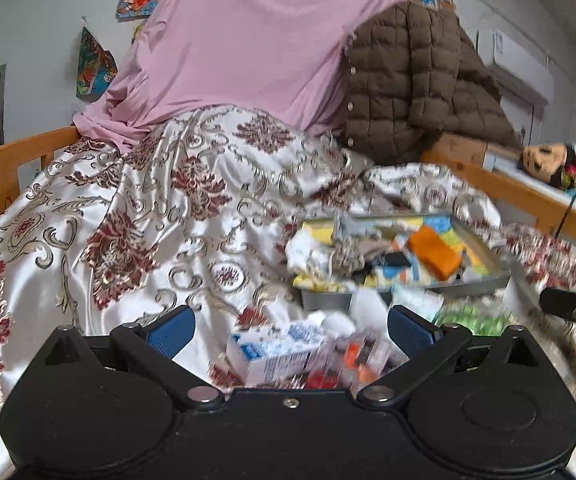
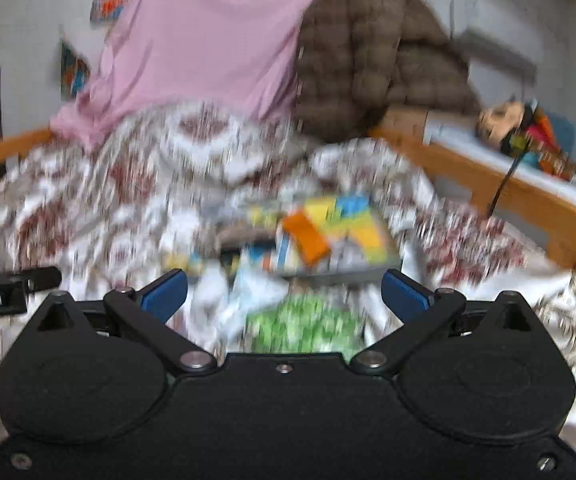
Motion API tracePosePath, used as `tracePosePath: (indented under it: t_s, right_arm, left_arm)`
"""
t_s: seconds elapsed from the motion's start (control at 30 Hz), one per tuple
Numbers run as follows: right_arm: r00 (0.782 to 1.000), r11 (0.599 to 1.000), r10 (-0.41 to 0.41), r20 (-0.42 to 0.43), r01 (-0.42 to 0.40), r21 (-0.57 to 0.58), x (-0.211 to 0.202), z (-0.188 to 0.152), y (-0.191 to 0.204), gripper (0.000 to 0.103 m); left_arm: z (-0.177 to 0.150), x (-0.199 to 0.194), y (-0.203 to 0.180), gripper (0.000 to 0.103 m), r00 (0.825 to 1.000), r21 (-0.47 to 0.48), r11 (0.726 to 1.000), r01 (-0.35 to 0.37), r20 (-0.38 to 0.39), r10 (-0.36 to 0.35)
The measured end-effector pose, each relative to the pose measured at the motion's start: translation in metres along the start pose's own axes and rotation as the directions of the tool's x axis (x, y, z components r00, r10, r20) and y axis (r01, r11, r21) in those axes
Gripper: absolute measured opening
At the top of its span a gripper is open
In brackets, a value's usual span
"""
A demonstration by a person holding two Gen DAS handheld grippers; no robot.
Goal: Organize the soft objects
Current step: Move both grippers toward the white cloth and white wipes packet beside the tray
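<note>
A grey tray (image 1: 471, 286) heaped with coloured sponges and cloths lies on the patterned bedspread; an orange sponge (image 1: 433, 252) sits on top. In the blurred right wrist view the same tray (image 2: 351, 274) and orange sponge (image 2: 307, 242) lie straight ahead. A white-and-blue packet (image 1: 276, 350) lies between the fingers of my left gripper (image 1: 289, 326), which stands open above it. A green packet (image 2: 303, 326) lies below my right gripper (image 2: 284, 294), also open and holding nothing. The right gripper shows at the left view's right edge (image 1: 575, 310).
The satin bedspread (image 1: 128, 220) covers the bed, with wooden rails (image 1: 527, 196) on both sides. A pink cloth (image 1: 248, 40) and a brown quilted jacket (image 1: 415, 80) hang at the back. A doll (image 1: 555, 164) lies on the right ledge.
</note>
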State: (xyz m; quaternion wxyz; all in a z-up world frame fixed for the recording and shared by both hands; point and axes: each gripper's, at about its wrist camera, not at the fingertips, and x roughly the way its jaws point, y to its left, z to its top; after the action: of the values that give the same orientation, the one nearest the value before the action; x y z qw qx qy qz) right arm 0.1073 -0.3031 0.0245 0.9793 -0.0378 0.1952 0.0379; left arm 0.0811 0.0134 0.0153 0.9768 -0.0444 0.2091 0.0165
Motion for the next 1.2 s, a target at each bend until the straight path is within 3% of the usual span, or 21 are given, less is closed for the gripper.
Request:
tracePosePath:
  t_s: [0.13,0.53,1.2]
  right_arm:
    - [0.991,0.998,-0.020,-0.129,0.012,-0.062,0.015,-0.008,0.010,0.102]
    - [0.965,0.993,-0.041,-0.260,0.012,-0.114,0.037,-0.019,0.018,0.102]
    - [0.946,0.991,-0.027,-0.324,-0.017,-0.134,0.054,-0.027,0.024,0.102]
  left_arm:
    - [-0.008,0.007,-0.005,0.102,0.998,0.042,0.999,-0.020,-0.064,0.023]
    - [-0.027,0.026,-0.016,0.102,0.977,0.178,0.982,-0.063,-0.190,0.097]
    - [-0.039,0.040,-0.025,0.102,0.955,0.253,0.967,-0.039,-0.276,0.111]
